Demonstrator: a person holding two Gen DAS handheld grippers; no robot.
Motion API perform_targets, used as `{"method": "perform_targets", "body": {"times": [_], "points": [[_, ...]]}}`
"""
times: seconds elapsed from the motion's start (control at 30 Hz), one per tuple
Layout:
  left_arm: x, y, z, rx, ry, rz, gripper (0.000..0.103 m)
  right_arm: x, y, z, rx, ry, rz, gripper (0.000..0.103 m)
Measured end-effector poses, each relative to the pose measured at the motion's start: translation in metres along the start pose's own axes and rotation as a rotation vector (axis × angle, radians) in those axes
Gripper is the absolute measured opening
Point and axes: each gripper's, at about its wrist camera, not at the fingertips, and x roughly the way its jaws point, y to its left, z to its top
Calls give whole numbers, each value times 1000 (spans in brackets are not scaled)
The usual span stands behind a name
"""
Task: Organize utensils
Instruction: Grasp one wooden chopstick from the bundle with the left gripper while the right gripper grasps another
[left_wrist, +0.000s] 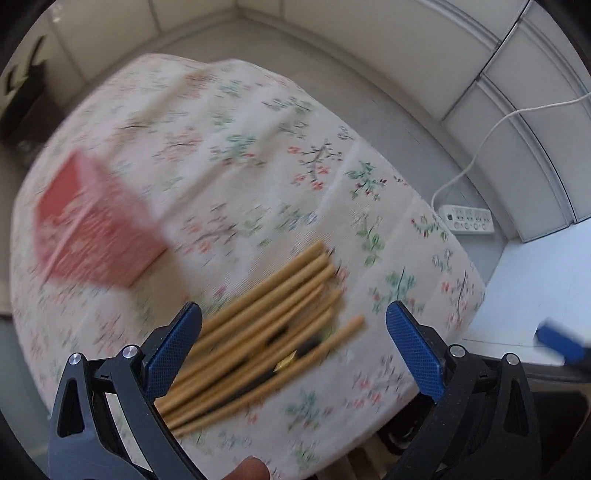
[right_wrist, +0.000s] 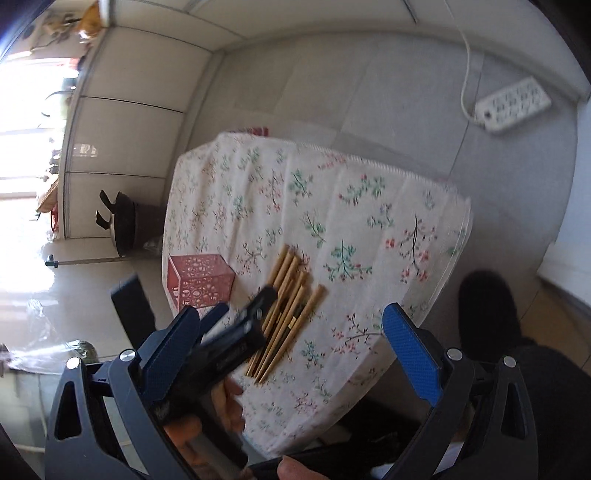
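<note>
Left wrist view: we see tan chopsticks (left_wrist: 258, 332) fanned in a loose pile on the floral cloth (left_wrist: 240, 166), partly between our released left gripper (left_wrist: 293, 347) jaws, a blurred red holder (left_wrist: 92, 225) beyond-left. Our right gripper (right_wrist: 291, 350) is spread too; chopsticks lie ahead, partly hidden by the left tool.

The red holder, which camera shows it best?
The right wrist view: the red holder is sharp there, its cut-out pattern clear, standing beside the chopsticks. In the left wrist view it is only a motion-blurred red block.
</note>
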Motion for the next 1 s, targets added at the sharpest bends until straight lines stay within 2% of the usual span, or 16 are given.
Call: {"method": "perform_targets", "body": {"times": [0.1,0.17,0.27,0.3,0.43,0.47,0.53,0.63,0.7,0.77,0.9,1.0], "points": [[22,-1,24,11,71,-52,84,9,-6,5,55,50,-2,97],[30,-1,32,39,120,-41,70,15,-8,8,66,73,-4,97],[48,7,39,63,195,8,57,22,-10,11,75,105,-9,97],[53,11,39,66,207,18,55,24,-13,13,87,116,-8,97],[57,23,45,48,200,21,50,28,-19,16,116,136,-9,97],[57,24,45,56,200,24,46,29,-20,16,117,138,-10,97],[57,23,45,98,204,71,39,32,-20,16,119,146,-15,97],[57,19,42,150,201,89,38,35,-23,15,135,147,-23,97],[57,18,42,167,196,82,33,35,-25,16,152,133,-28,97],[57,16,41,186,184,65,21,37,-27,16,168,119,-36,97],[55,17,36,201,137,54,18,51,-30,12,188,132,-72,94],[43,21,21,246,42,101,7,65,-28,7,182,154,-110,88]]}}
